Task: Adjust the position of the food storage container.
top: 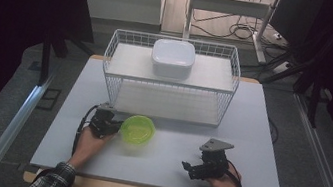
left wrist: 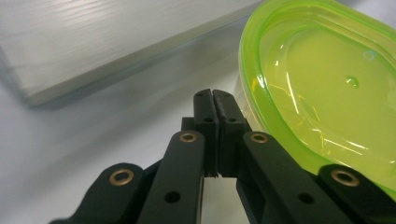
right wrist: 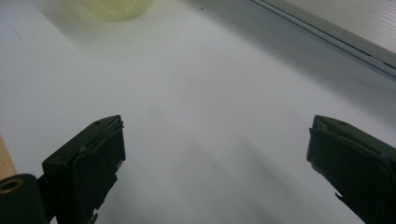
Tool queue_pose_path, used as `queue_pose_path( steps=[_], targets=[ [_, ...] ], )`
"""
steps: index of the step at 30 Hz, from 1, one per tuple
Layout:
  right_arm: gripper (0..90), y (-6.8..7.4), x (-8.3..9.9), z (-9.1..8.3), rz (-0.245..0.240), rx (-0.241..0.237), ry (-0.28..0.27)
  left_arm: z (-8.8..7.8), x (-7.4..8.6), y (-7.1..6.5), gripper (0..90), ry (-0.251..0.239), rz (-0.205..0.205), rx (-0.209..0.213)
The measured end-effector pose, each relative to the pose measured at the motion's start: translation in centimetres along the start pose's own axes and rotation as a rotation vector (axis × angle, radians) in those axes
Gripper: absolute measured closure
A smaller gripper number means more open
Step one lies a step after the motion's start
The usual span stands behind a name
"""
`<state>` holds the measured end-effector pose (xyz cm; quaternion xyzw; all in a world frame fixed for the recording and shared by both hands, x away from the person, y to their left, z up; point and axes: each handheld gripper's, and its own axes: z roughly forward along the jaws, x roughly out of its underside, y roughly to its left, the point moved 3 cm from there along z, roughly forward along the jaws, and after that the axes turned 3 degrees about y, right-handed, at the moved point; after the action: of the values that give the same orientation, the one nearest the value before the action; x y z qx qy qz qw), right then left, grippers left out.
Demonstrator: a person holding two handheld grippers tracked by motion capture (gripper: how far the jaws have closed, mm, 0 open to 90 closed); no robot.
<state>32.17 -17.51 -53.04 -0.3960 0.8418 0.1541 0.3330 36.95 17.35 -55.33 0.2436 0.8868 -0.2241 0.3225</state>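
I work at a pale grey-white table point(top: 248, 137) with a strip of wood along its near edge and at the far corners. It stands on dark grey carpet; 2 metal rails run along the floor, 1 on each side. Black curtains close the room at left and right, and behind the table I see a light wall, a white frame leg and loose cables on the floor.

On the far half of the table stands 1 white wire rack point(top: 170, 76) with 2 levels. On its upper shelf sits 1 white lidded box point(top: 173, 58), near the middle.

There is 1 green bowl point(top: 137, 129), clear lime plastic, upright on the table in front of the rack, left of centre. In the left gripper view it point(left wrist: 322, 88) lies just to the right of my jaws, its rim very close to them; I cannot tell whether they touch it.

I hold 2 grippers. My left gripper point(top: 107, 120) is beside the bowl's left edge, and its jaws are pressed together with nothing between them point(left wrist: 212, 100). My right gripper point(top: 197, 172) rests low over the near right part of the table, well apart from the bowl, with its jaws spread wide over bare tabletop point(right wrist: 215, 154). The bowl shows faintly at the top of that view point(right wrist: 116, 7). 2 checked sleeves come in at the bottom edge.
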Motion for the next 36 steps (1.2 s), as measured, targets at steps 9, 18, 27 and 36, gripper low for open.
queue_pose_path(
  steps=[9, 18, 27, 36],
  targets=[
    [4.6, 0.0, 0.0, 0.0, 0.002, -0.002, 0.003, 1.7, -1.2, -2.1, 89.5, 0.014, 0.058, 0.032],
    [4.6, 0.0, 0.0, 0.0, 0.001, -0.002, 0.005, 3.1, -1.8, -4.3, 89.5, 0.044, 0.112, 0.070],
    [4.6, 0.0, 0.1, 0.0, 0.000, -0.003, 0.008, 3.8, -1.9, -5.8, 89.4, 0.052, 0.138, 0.087],
    [4.6, 0.0, 0.1, -0.2, -0.002, -0.001, 0.004, 2.1, -2.0, -5.0, 75.2, 0.012, 0.148, 0.035]
  ],
)
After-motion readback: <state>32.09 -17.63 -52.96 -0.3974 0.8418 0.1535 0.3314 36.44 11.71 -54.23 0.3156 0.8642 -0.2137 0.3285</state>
